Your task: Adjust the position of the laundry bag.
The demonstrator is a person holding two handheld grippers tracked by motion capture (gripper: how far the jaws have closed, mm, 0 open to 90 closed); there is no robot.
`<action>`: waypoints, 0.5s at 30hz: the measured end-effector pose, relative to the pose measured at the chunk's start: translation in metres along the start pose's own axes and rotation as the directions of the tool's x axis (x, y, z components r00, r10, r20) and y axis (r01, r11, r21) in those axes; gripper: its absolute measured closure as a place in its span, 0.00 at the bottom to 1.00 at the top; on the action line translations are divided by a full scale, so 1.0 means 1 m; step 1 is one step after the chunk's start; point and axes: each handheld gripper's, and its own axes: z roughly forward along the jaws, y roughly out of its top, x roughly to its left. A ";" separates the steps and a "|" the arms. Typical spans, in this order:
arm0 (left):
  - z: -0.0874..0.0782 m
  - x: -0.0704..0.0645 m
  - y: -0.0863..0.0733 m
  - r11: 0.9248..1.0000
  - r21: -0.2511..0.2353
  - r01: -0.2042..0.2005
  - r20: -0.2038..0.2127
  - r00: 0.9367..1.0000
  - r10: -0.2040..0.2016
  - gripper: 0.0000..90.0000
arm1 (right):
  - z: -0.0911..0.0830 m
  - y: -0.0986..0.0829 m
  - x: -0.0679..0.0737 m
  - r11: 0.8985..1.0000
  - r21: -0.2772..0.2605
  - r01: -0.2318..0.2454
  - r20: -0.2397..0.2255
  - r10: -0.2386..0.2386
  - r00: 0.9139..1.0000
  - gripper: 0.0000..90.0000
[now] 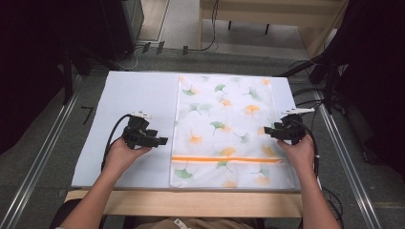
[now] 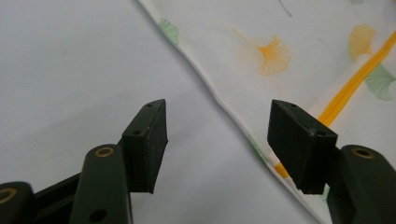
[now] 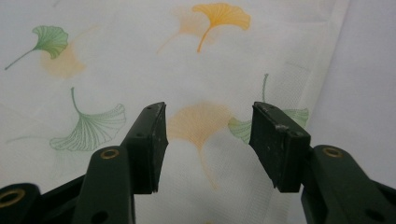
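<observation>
A white cloth bag printed with orange and green ginkgo leaves lies flat on the pale table, with an orange zipper across its near end. My left gripper is open just left of the bag's left edge; in the left gripper view the bag's edge and zipper run between and past the jaws of the left gripper. My right gripper is open over the bag's right side; the right gripper view shows that gripper above printed cloth, holding nothing.
The pale tabletop lies bare to the left of the bag. Metal rails run along both sides of the table. Cables lie on the floor beyond the far edge.
</observation>
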 end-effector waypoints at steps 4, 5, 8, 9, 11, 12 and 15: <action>0.000 0.001 0.000 1.000 -0.011 0.005 0.014 1.000 -0.005 0.45 | -0.003 -0.001 -0.001 1.000 -0.010 -0.019 -0.016 0.019 1.000 0.53; 0.000 0.000 0.001 1.000 -0.011 0.003 0.014 1.000 -0.002 0.45 | -0.004 -0.001 -0.001 1.000 -0.015 -0.018 -0.015 0.018 1.000 0.53; 0.003 -0.003 0.001 1.000 -0.009 -0.009 0.018 1.000 0.009 0.47 | -0.009 -0.004 -0.001 0.999 -0.017 -0.028 -0.015 0.028 1.000 0.53; 0.005 -0.004 0.001 1.000 -0.002 -0.016 0.013 1.000 0.017 0.47 | -0.011 -0.005 -0.001 0.999 -0.014 -0.034 -0.012 0.034 0.999 0.53; 0.007 -0.008 0.002 1.000 0.008 -0.027 0.009 1.000 0.027 0.48 | -0.016 -0.008 0.000 0.999 -0.005 -0.041 -0.009 0.041 0.999 0.52; 0.008 -0.008 0.002 1.000 0.003 -0.029 0.013 0.999 0.029 0.49 | -0.018 -0.010 0.001 0.999 0.000 -0.051 -0.006 0.051 0.999 0.52; 0.012 -0.010 0.001 1.000 0.005 -0.030 0.014 0.999 0.030 0.50 | -0.023 -0.014 0.004 0.998 0.005 -0.062 0.000 0.062 0.998 0.51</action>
